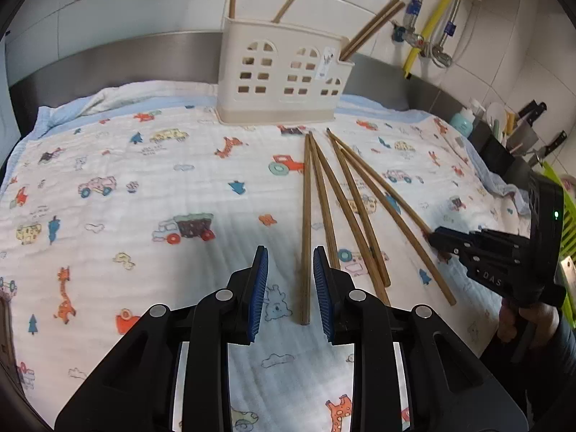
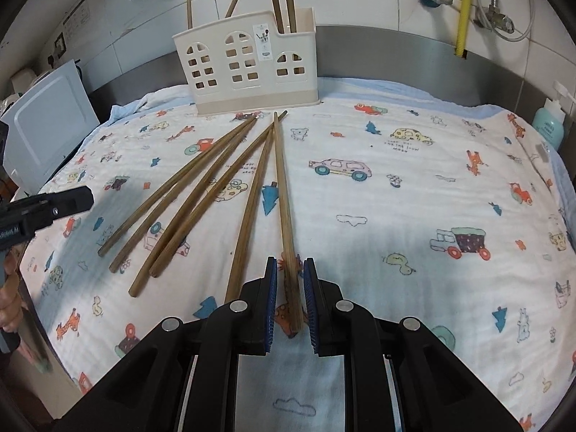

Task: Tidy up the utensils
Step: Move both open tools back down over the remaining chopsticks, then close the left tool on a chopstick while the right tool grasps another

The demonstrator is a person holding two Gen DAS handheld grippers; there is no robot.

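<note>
Several brown wooden chopsticks point(image 1: 361, 216) lie fanned on a cartoon-print cloth point(image 1: 144, 187). Behind them stands a cream house-shaped holder point(image 1: 284, 72) point(image 2: 248, 68) with a few chopsticks upright in it. My left gripper point(image 1: 291, 284) hovers open over the near end of the leftmost chopstick point(image 1: 306, 216), its blue pads well apart from it. My right gripper point(image 2: 290, 288) is low over the rightmost chopstick point(image 2: 283, 198). That stick runs between its narrowly parted pads, which do not press on it. Each gripper shows in the other view: the right gripper point(image 1: 437, 239) and the left gripper point(image 2: 86, 196).
The cloth point(image 2: 396, 216) covers a steel counter against a tiled wall with pipes. A teal bottle point(image 2: 547, 122) and a knife block point(image 1: 532, 133) stand at the right, a green rack point(image 1: 567, 216) beside them. A white appliance point(image 2: 46, 133) stands at the left.
</note>
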